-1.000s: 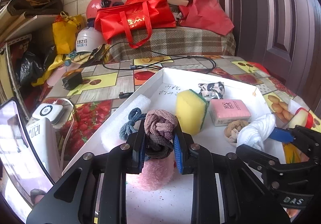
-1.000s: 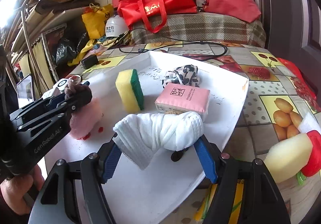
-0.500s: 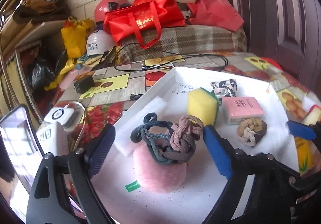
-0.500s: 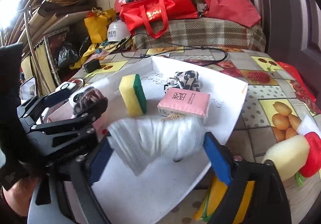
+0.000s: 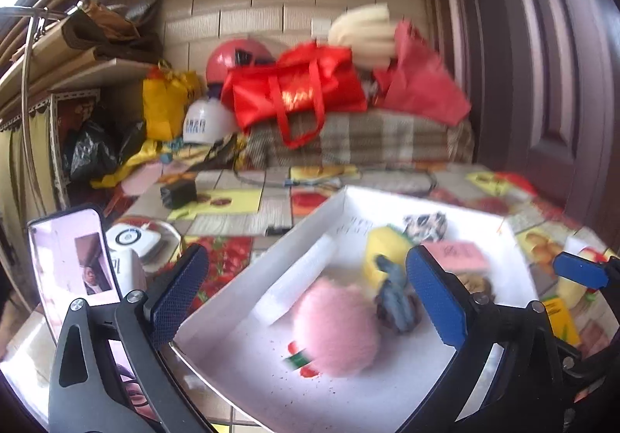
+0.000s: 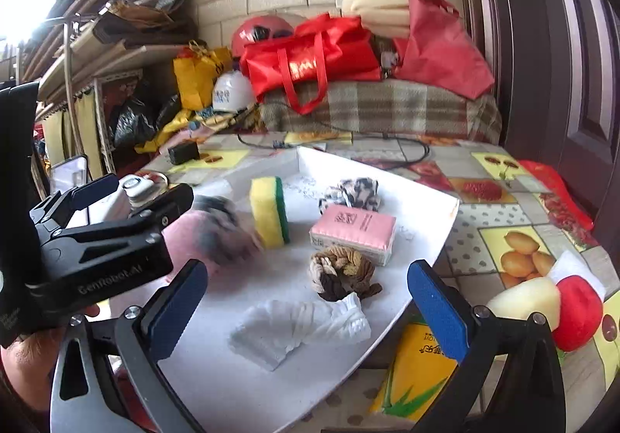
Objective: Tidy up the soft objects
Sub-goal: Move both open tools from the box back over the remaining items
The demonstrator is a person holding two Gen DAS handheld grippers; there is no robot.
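Left gripper (image 5: 306, 289): jaws wide apart, having just been opening; nothing pressed between the blue pads. Between and just beyond them, in the white tray (image 5: 248, 278): a pink fluffy pompom (image 5: 335, 328), with a dark blue-grey knotted scrunchie (image 5: 395, 301) touching its right side. Beyond these, a yellow-green sponge (image 5: 381, 254), a pink tissue pack (image 5: 457, 254) to its right, and a black-and-white patterned scrunchie (image 5: 424, 225) farther back. A white foam strip (image 5: 302, 278) lies along the tray's left wall. The left-wrist view is motion-blurred.

Right gripper (image 6: 306, 297): jaws wide apart, having just been opening; empty. Between the pads, lying loose on the tray and touching neither pad: a white knotted cloth (image 6: 298, 328). Just beyond it, a brown-and-cream braided scrunchie (image 6: 343, 272), touching the front of the tissue pack. Left of the gripper, the left gripper's black frame, with a hand (image 6: 31, 351) under it.

Outside the tray, right of the right gripper: a yellow packet (image 6: 418, 367) tucked under the tray edge, and a red-and-cream plush fruit (image 6: 550, 311) on the fruit-print tablecloth (image 6: 515, 216).

Left of the left gripper: a phone (image 5: 73, 262) standing upright. Far beyond: a red tote bag (image 6: 310, 53) on a plaid blanket (image 6: 387, 107).
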